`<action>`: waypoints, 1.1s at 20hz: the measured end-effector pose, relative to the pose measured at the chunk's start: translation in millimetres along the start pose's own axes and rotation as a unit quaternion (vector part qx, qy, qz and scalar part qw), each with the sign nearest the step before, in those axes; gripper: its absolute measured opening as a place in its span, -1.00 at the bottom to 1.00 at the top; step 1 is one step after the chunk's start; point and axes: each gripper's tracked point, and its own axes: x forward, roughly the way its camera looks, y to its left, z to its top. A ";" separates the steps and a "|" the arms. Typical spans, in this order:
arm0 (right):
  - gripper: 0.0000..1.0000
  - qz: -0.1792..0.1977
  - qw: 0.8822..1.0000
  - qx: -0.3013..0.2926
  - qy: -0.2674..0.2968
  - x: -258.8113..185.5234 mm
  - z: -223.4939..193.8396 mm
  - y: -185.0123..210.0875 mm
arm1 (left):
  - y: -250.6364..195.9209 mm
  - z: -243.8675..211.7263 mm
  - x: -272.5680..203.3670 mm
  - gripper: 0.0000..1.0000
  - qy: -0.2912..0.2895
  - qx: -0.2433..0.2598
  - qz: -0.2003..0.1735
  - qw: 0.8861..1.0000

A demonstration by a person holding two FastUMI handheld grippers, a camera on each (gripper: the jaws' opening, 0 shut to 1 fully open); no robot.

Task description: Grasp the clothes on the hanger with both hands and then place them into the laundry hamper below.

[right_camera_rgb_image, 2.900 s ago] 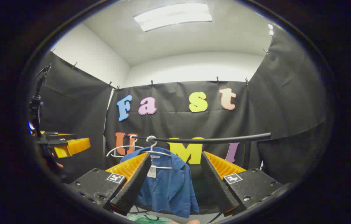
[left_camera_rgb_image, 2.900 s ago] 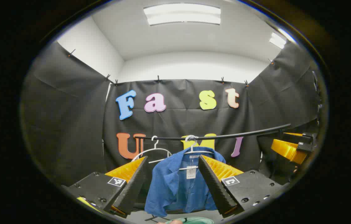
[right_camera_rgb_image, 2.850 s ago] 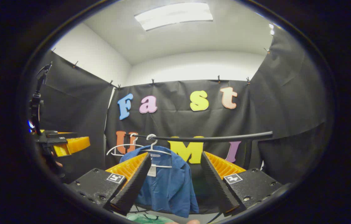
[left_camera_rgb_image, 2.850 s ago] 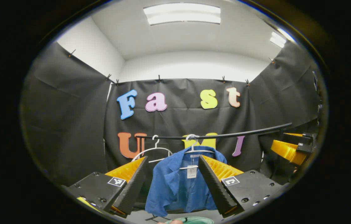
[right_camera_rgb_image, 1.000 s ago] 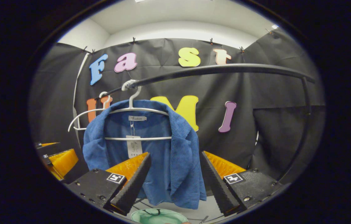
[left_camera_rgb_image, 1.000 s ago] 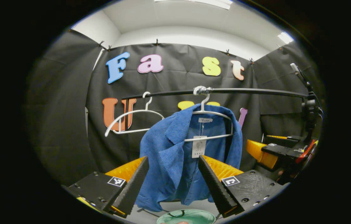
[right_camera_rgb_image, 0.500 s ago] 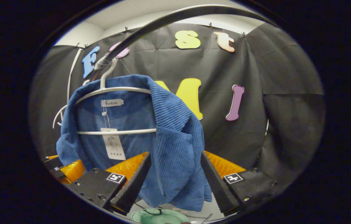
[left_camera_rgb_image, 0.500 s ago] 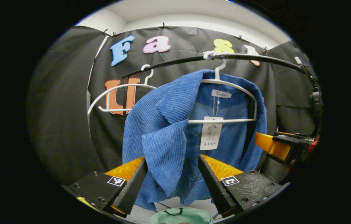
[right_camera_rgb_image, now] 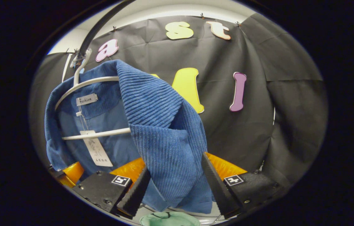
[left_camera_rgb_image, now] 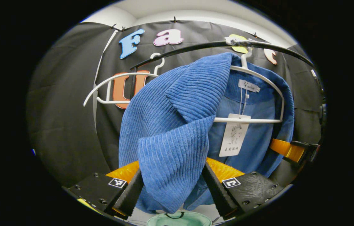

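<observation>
A blue corduroy jacket [left_camera_rgb_image: 177, 103] hangs on a white hanger [left_camera_rgb_image: 258, 73] from a black rail [left_camera_rgb_image: 195, 47]. My left gripper [left_camera_rgb_image: 172, 169] is open, and the jacket's left lapel and front hang down between its fingers. In the right gripper view the jacket [right_camera_rgb_image: 152, 103] hangs on the hanger [right_camera_rgb_image: 92, 81], and my right gripper [right_camera_rgb_image: 174, 163] is open around the other front edge. The cloth covers the inner faces of the fingers. A pale green hamper [left_camera_rgb_image: 178, 218] sits below, its rim [right_camera_rgb_image: 169, 218] showing under the jacket's hem.
An empty white hanger [left_camera_rgb_image: 117, 84] hangs on the rail to the left of the jacket. The right gripper's orange finger [left_camera_rgb_image: 286, 149] shows beside the jacket's far edge. The left gripper's orange finger [right_camera_rgb_image: 70, 172] shows low on the left. Black cloth walls stand close behind.
Both grippers have moved forward to the jacket, which now looms large. Each front edge now hangs between a pair of fingers. The fingers stay spread as before.
</observation>
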 end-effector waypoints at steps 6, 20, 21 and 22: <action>0.27 0.031 0.999 0.030 -0.008 4.4 6.1 -15.2 | 29.3 -3.4 11.2 -0.03 0.023 -0.025 0.052 0.998; -0.80 0.071 0.992 0.108 -0.014 -8.1 27.5 -37.0 | 50.3 47.3 -11.7 -0.81 -0.025 -0.040 0.017 0.999; -0.81 0.072 0.991 0.114 -0.014 -8.4 29.7 -38.9 | 50.1 53.4 -13.3 -0.81 -0.030 -0.049 0.011 0.998; -0.81 0.068 0.991 0.117 -0.021 -10.3 33.8 -42.7 | 51.4 60.6 -16.1 -0.82 -0.038 -0.054 0.010 0.998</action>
